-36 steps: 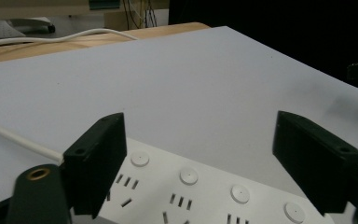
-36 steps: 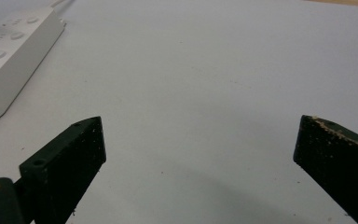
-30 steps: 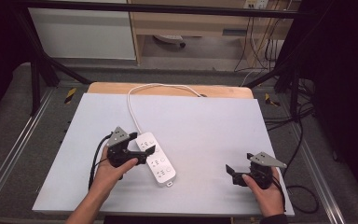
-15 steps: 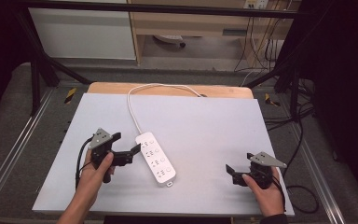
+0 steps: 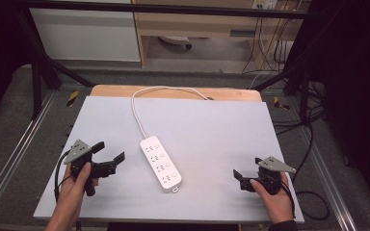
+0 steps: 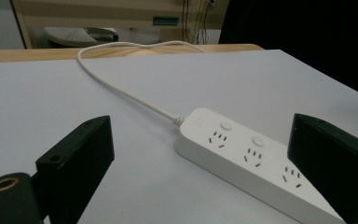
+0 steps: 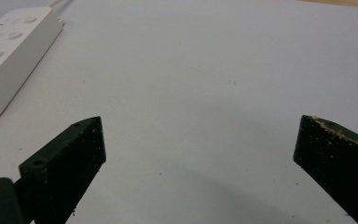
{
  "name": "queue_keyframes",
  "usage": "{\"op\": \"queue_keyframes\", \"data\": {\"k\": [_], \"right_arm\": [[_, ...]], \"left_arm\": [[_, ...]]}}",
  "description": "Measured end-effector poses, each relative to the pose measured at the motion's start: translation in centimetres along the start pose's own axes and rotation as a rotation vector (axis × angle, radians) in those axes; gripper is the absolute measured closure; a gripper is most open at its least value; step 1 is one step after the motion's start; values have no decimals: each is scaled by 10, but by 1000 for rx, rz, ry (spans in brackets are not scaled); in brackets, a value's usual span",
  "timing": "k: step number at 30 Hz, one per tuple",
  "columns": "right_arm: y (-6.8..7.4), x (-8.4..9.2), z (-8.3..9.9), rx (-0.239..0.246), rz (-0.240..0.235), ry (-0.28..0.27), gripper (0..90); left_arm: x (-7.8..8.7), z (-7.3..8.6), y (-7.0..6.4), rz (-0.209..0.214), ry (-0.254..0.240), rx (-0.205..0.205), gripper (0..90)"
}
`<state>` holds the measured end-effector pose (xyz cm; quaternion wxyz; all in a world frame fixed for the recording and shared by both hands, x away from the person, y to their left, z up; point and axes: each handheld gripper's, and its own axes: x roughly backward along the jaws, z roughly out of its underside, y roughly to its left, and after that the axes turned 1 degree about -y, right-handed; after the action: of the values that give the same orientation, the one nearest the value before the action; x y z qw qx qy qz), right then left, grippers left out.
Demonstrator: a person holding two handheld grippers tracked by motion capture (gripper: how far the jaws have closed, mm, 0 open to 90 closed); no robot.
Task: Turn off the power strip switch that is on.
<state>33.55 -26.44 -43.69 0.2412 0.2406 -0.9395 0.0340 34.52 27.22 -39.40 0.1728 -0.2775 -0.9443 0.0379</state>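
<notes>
power strip (image 5: 161, 162): rigid, light, slick plastic | grasp across narrow sides, just ahead of left gripper (image 5: 110, 160) | both sets of jaws apart, right gripper (image 5: 239, 179) idle

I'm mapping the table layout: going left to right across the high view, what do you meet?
left gripper → power strip → right gripper, all on the grey table.

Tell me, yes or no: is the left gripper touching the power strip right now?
No. In the high view the left gripper sits open on the table, with bare surface between it and the power strip.
</notes>
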Motion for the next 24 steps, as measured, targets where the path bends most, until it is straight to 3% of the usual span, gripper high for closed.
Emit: {"op": "queue_keyframes", "data": {"k": [16, 24], "right_arm": [[0, -1, 0, 2, 0, 7, 26], [0, -2, 1, 9, 6, 9, 26]], "left_arm": [[31, 10, 27, -39, -18, 9, 69], [41, 17, 42, -61, 4, 14, 69]]}}
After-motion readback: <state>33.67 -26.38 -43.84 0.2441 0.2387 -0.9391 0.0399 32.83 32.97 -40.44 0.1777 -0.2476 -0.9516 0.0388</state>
